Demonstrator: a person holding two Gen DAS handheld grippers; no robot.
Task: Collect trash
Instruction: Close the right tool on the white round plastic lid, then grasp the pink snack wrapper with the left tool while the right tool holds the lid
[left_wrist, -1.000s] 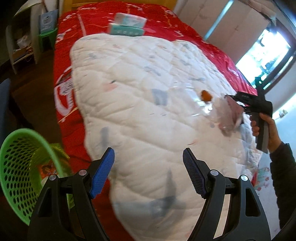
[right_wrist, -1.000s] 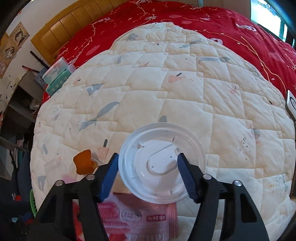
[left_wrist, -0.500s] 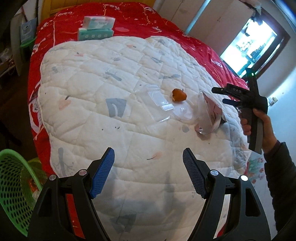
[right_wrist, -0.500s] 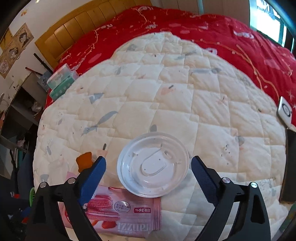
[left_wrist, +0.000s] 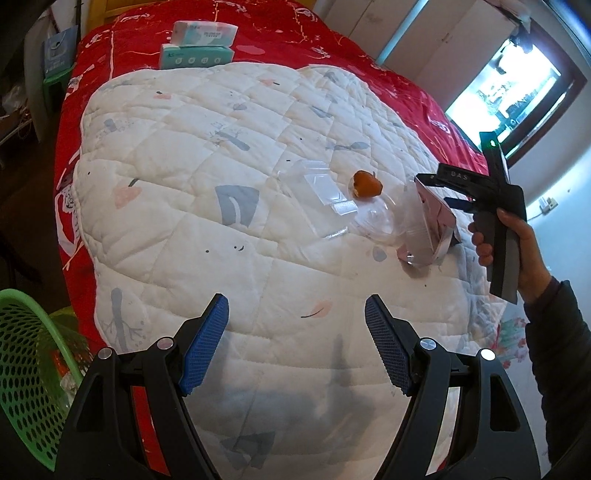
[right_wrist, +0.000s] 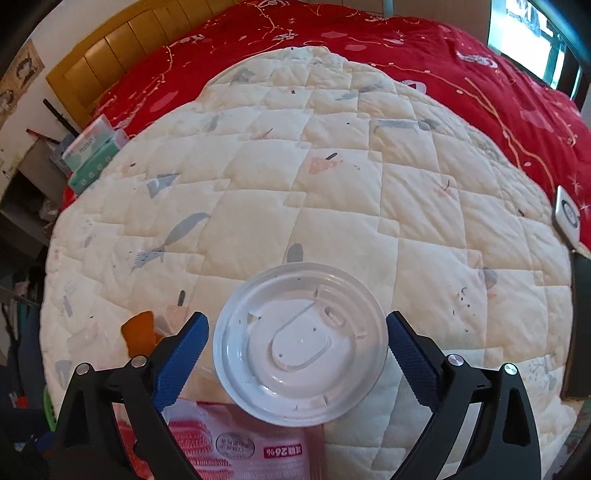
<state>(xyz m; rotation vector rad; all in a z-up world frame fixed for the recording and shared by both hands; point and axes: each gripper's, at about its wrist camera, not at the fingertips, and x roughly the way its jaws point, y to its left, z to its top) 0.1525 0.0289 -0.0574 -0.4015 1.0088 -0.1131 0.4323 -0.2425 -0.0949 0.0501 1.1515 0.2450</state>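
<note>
Right wrist view: right gripper (right_wrist: 297, 345) points down at the quilt (right_wrist: 332, 184) near its near edge, jaws opening and already wide. The clear lid (right_wrist: 301, 343) lies flat on the quilt between the blue pads (right_wrist: 181, 356), small gaps on both sides, so nothing gripped. The lid's near rim overlaps a pink wrapper (right_wrist: 236, 443) at the quilt's near edge. An orange scrap (right_wrist: 138, 330) sits just left of the left pad, partly hidden behind it. Tissue packs (right_wrist: 94, 155) are stacked on the red bedspread (right_wrist: 480, 92) at the quilt's far left corner. Left wrist view: left gripper (left_wrist: 297, 341) hovers over the quilt's opposite side, jaws wide apart, nothing between them. Across the quilt, the scrap (left_wrist: 365, 184) lies beside a clear bag (left_wrist: 317, 188); the wrapper (left_wrist: 434, 221) and lid show beyond it, hard to separate through glare. A hand (left_wrist: 517, 247) holds the right gripper there. A green basket (left_wrist: 26, 373) stands off the bed, at this view's lower left, some litter inside.
</note>
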